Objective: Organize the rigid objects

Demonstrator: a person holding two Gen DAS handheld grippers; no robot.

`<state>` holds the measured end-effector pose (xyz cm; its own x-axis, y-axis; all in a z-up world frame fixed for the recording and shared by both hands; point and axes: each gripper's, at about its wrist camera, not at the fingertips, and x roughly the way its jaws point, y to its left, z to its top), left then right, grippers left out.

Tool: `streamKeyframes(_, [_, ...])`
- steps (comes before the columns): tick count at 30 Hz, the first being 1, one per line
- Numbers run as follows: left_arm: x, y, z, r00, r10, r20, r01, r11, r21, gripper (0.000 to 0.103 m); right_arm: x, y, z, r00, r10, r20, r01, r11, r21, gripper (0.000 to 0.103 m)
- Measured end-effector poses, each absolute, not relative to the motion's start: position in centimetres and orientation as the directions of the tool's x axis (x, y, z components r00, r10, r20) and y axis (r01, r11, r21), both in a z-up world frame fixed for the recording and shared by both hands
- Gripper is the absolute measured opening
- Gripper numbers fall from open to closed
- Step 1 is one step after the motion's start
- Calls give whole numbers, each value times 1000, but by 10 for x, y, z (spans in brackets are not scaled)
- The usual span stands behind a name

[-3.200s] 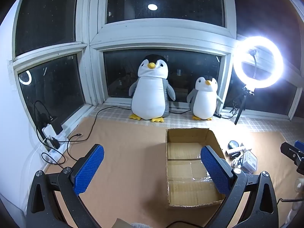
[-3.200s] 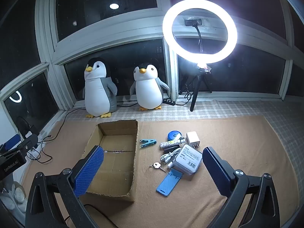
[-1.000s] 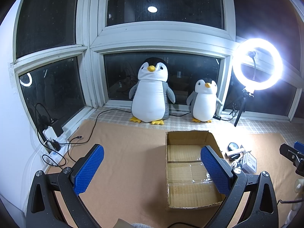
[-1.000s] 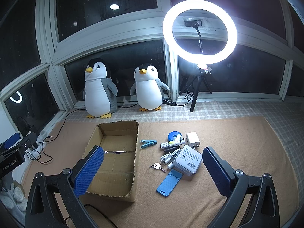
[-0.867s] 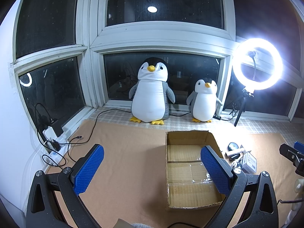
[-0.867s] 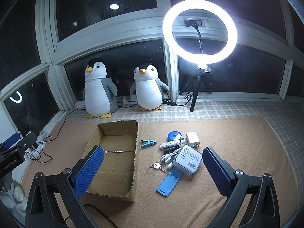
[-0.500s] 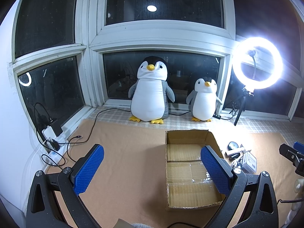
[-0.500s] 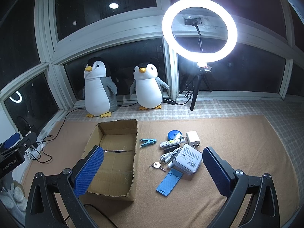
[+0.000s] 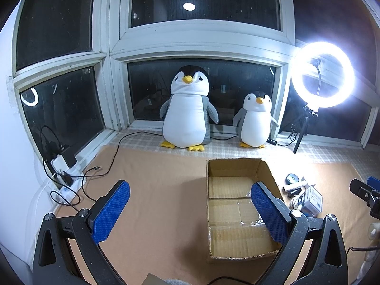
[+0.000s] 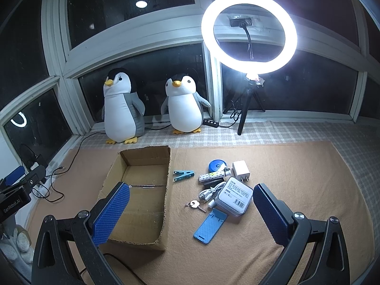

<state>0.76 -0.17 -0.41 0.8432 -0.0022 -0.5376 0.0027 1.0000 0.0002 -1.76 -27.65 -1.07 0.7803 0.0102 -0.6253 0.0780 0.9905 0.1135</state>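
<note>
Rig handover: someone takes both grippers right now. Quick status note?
Left gripper: open, empty, above the mat.
Right gripper: open, empty, facing the pile.
Cardboard box: empty, left of the items.
Loose on the mat: clothespin, tape measure, white charger, white box, keys, blue phone stand, cable.
Done: nothing boxed. Left: everything.

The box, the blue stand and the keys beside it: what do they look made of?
Box: corrugated cardboard, matte brown, with a ragged cut rim and clear tape across the floor. Blue stand: probably moulded plastic, smooth with a slight sheen. Keys: likely metal, going by the silvery glint, though they are too small to be sure.
</note>
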Motion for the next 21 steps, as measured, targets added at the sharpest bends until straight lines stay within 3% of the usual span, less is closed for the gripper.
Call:
streamKeyframes(15, [38, -6, -52, 758, -19, -652, 35, 999, 12, 103, -11, -305, -35, 754, 31, -656, 85, 986, 145, 103])
streamKeyframes(21, [57, -13, -94, 673, -61, -737, 74, 997, -15, 99, -2, -328, -63, 689, 27, -724, 119, 982, 150, 103])
